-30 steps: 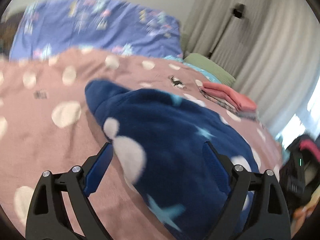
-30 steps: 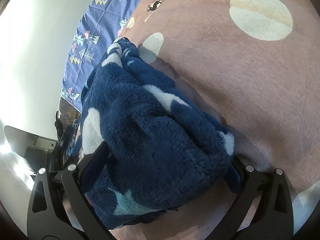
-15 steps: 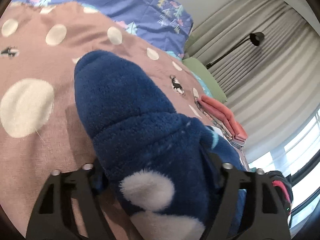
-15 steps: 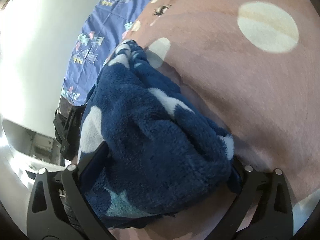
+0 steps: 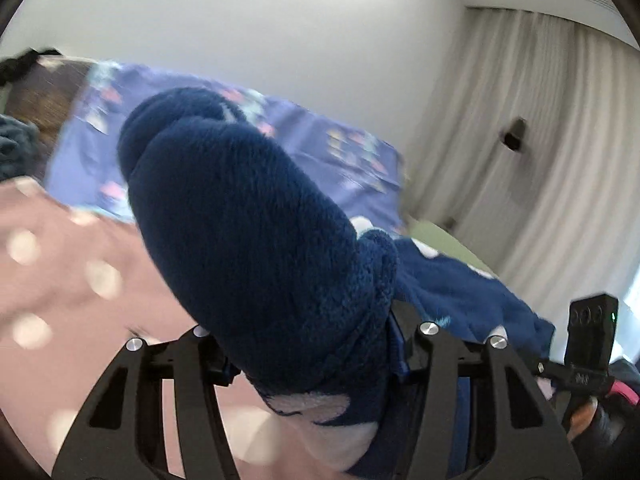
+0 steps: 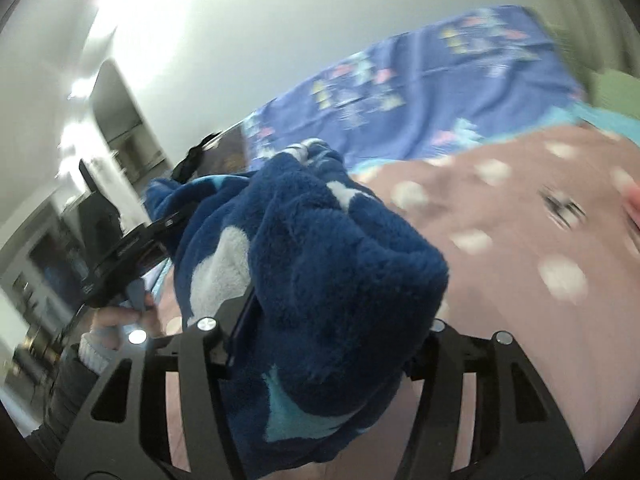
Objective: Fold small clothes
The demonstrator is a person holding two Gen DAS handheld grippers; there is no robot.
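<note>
A dark blue fleece garment (image 5: 256, 240) with white dots and pale blue stars is held up off the bed by both grippers. My left gripper (image 5: 308, 364) is shut on one bunched end of it. My right gripper (image 6: 332, 352) is shut on the other end (image 6: 320, 280). The fleece hides the fingertips of both. The right gripper's body (image 5: 588, 344) shows at the right edge of the left wrist view, and the left gripper (image 6: 132, 248) at the left of the right wrist view.
The bed has a pink cover with white dots (image 6: 540, 248) and a blue patterned sheet (image 6: 440, 100) at its head. White curtains (image 5: 560, 140) hang at the right. A green pillow (image 5: 436, 236) lies by the curtains.
Both grippers have lifted and tilted up, raising the fleece garment off the pink cover. The left gripper, open around the fleece a second ago, has closed on it.
</note>
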